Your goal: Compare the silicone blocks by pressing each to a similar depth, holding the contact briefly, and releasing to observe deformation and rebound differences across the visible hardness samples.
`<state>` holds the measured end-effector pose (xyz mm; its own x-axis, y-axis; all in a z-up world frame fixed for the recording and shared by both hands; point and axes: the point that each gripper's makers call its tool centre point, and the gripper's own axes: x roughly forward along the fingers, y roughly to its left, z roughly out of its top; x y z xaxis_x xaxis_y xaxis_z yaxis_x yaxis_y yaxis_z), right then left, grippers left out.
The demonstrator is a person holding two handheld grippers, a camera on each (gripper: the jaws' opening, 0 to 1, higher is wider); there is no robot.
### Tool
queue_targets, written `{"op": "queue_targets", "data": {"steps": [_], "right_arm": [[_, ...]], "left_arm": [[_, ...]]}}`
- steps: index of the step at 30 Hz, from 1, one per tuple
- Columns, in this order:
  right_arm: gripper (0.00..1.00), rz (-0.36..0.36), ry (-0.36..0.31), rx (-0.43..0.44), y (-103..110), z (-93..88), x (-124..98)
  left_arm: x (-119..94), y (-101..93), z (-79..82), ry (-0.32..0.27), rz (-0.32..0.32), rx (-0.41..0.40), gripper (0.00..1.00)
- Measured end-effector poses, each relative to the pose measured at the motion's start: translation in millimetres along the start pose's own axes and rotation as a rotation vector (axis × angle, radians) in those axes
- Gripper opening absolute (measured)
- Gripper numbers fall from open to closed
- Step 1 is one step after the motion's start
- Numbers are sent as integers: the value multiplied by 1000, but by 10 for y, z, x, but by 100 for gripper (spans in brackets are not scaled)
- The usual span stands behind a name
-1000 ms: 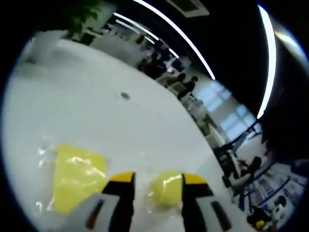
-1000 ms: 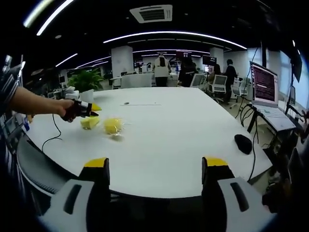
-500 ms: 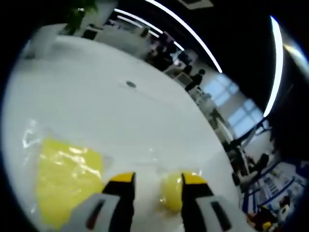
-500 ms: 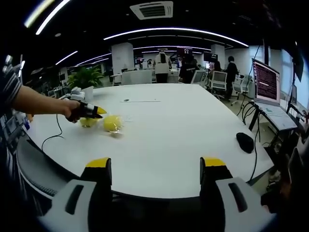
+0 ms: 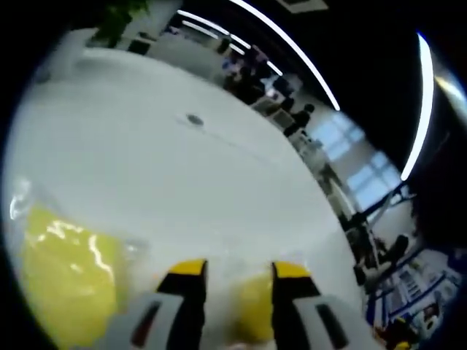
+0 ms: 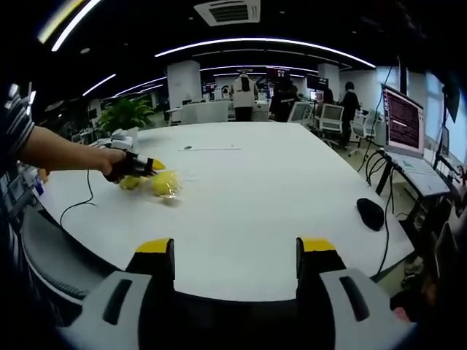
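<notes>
On the big white table (image 6: 255, 197), far left in the right gripper view, two yellow blocks (image 6: 165, 183) in clear wrap lie side by side. Left gripper (image 5: 235, 273) straddles the smaller block (image 5: 254, 315), jaws apart. Right gripper (image 6: 235, 248) hangs unclenched, empty, well away.

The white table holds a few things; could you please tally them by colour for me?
Yellow: 2, the large bagged block and the small block between the left gripper jaws.
Black: 1, the mouse.
Total: 3.
</notes>
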<state>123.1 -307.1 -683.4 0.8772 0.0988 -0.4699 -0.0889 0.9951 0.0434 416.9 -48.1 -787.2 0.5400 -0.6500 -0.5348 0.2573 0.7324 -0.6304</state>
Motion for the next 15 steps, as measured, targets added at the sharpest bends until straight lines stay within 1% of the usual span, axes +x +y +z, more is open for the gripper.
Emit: {"op": "queue_targets", "data": {"steps": [5,9,12,15], "right_arm": [[60,-1,12,2,-19,-42,14],[60,-9,17,6,-59,-73,5],[60,-10,19,8,-71,-76,7],[59,-7,20,6,-63,-67,17]], "left_arm": [[58,28,36,-24,5,-54,29],[82,32,46,-28,13,-56,26],[98,23,32,-26,18,-40,24],[105,8,26,-36,15,-56,22]]}}
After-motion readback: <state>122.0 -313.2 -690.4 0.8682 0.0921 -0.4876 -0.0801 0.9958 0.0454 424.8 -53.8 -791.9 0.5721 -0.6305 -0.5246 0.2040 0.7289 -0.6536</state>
